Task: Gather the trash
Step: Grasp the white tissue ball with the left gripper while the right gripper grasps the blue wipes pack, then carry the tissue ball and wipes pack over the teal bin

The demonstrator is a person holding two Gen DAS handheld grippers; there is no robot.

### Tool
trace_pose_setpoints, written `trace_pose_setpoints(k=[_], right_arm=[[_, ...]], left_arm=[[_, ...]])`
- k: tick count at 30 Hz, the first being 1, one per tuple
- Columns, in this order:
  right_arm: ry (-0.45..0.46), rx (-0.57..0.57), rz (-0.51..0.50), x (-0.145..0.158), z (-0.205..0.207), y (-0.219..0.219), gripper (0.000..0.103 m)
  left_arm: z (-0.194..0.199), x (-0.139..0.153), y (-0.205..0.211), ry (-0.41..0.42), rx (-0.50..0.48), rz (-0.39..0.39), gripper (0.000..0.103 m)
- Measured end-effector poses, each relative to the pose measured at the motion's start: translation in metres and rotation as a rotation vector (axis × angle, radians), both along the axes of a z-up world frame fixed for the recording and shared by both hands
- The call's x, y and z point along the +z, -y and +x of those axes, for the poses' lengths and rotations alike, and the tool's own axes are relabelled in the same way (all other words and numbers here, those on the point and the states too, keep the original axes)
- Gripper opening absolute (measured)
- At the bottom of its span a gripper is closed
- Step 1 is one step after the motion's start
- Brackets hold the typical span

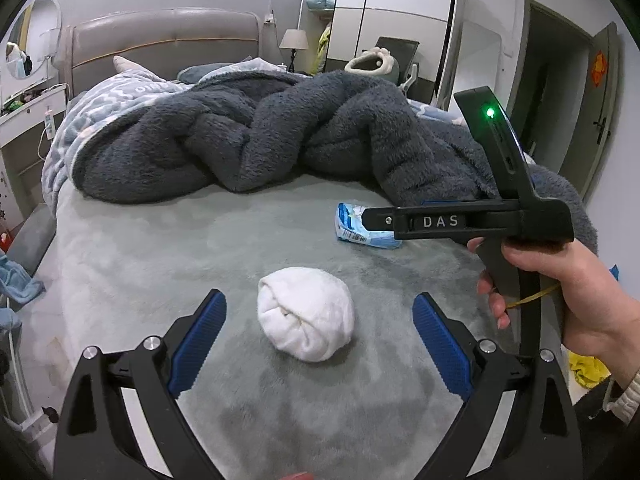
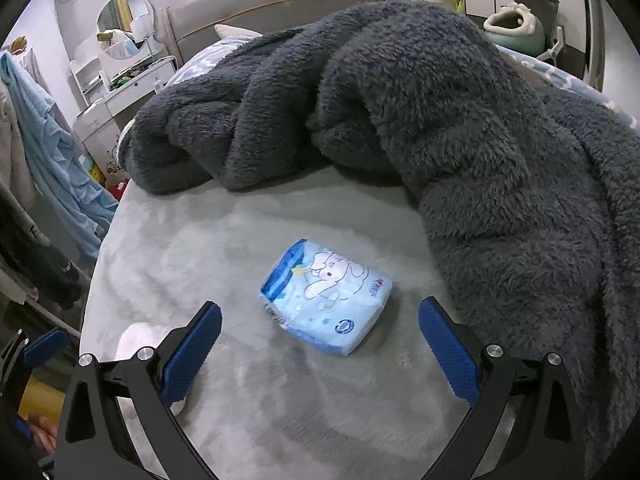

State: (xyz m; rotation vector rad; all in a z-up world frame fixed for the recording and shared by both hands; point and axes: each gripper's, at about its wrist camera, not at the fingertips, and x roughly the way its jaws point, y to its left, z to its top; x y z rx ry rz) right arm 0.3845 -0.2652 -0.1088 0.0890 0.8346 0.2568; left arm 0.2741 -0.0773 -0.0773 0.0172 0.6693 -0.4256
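We see a bed (image 1: 132, 280) covered in a pale grey plush sheet, filling most of both views. A large dark grey fleece blanket (image 1: 248, 140) lies bunched across the far half of it, in front of a padded headboard (image 1: 160, 40).

On the bare sheet nearer to us sit two pieces of trash. A white balled-up cloth (image 1: 306, 314) rests just ahead of our left gripper (image 1: 319, 340), between its blue pads, which are spread wide and touch nothing. A small light blue tissue pack (image 2: 326, 306) printed with a cartoon dog lies beyond it, near the blanket's edge. Our right gripper (image 2: 320, 346) hovers over this pack, its fingers likewise wide apart and holding nothing.
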Motion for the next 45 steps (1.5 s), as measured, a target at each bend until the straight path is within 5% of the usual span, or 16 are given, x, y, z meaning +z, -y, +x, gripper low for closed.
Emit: trace_pose_setpoints(k=[11,22,26,30,33,45], right_arm=[[-0.022,0.009,-0.024,-0.020,0.016,-0.009,0.100],[-0.036,0.011,-0.048,-0.030,0.038,-0.018,0.100],[-0.041,0.031,-0.073,-0.036,0.039,-0.026,0.100],[-0.034,0.046,-0.084,-0.038,0.038,-0.031,0.099],[-0.032,0.044,-0.064,-0.036,0.035,-0.026,0.088],[-0.003,0.065,-0.078,-0.016,0.020,-0.020,0.082]], left_arm=[[0.025,-0.018,0.015,-0.042,-0.031,0.009,0.094],[0.046,-0.036,0.020,-0.115,-0.018,0.016,0.076],[0.046,-0.037,0.013,-0.114,0.008,0.025,0.053],[0.045,-0.036,0.009,-0.121,0.005,0.011,0.047],[0.041,-0.033,0.009,-0.112,0.002,0.014,0.046],[0.033,-0.019,0.006,-0.104,-0.009,-0.013,0.038]])
